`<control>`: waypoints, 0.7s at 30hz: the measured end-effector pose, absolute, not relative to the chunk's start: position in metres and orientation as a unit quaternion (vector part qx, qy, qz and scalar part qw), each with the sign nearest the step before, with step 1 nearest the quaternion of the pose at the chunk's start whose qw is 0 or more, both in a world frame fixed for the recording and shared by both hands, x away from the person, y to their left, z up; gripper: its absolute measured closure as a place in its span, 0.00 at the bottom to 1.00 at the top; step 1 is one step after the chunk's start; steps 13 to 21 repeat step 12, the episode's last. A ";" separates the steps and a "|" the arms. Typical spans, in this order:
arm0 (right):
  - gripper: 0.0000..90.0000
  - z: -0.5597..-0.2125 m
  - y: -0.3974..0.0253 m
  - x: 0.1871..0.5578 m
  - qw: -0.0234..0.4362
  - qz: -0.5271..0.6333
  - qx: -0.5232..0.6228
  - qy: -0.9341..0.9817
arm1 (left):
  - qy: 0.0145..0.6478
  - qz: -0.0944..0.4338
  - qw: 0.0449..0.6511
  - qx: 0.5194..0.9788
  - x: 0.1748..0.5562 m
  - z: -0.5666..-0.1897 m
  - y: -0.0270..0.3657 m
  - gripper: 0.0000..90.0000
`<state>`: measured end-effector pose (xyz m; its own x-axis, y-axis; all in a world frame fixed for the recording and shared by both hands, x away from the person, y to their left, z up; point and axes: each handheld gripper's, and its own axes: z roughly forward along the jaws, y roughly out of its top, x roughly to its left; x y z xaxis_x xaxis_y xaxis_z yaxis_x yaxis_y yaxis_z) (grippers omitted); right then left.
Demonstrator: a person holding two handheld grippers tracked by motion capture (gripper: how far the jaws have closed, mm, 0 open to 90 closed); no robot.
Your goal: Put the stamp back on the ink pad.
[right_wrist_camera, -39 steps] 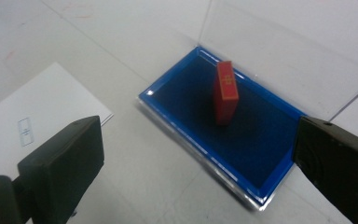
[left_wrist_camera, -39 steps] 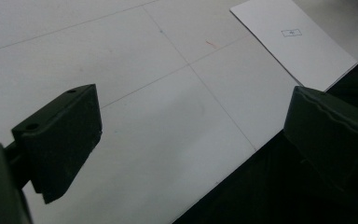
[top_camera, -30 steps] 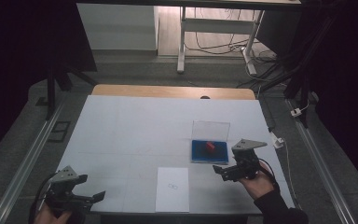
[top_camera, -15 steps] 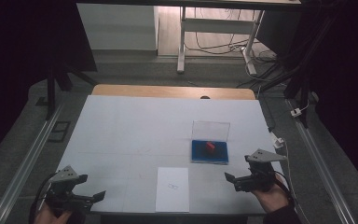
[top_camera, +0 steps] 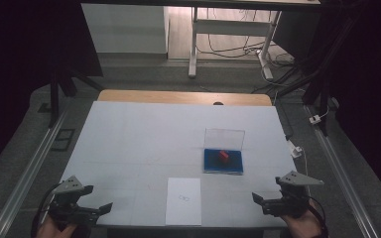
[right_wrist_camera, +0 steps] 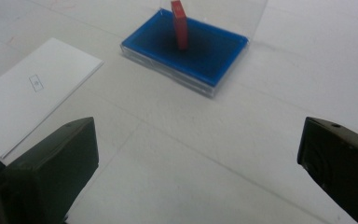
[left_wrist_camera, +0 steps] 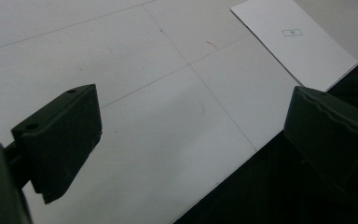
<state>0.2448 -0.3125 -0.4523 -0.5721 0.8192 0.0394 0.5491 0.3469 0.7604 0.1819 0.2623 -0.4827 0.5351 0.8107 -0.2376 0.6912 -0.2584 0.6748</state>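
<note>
Since a second ago the right gripper (top_camera: 258, 200) has pulled back from beside the case to the desk's near right corner, jaws wide apart and holding nothing. One small red block (right_wrist_camera: 180, 17) stands upright on the blue tray (right_wrist_camera: 214, 51) of a clear case, right of the desk's middle, its see-through lid (top_camera: 223, 137) propped up behind. One white sheet (top_camera: 184, 201) lies at the near edge, with a tiny printed mark too small to read. At the near left corner the left gripper (top_camera: 102, 208) hasn't budged, jaws apart too, empty.
</note>
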 end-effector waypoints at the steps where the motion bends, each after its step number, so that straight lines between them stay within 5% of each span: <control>1: 0.00 -0.453 -0.314 0.243 0.178 0.377 0.430 0.801 | 0.476 0.078 0.380 0.789 0.182 -0.483 0.262 0.05; 21: 0.00 -0.454 -0.324 0.228 0.182 0.357 0.451 0.798 | 0.476 0.078 0.383 0.788 0.182 -0.482 0.263 0.05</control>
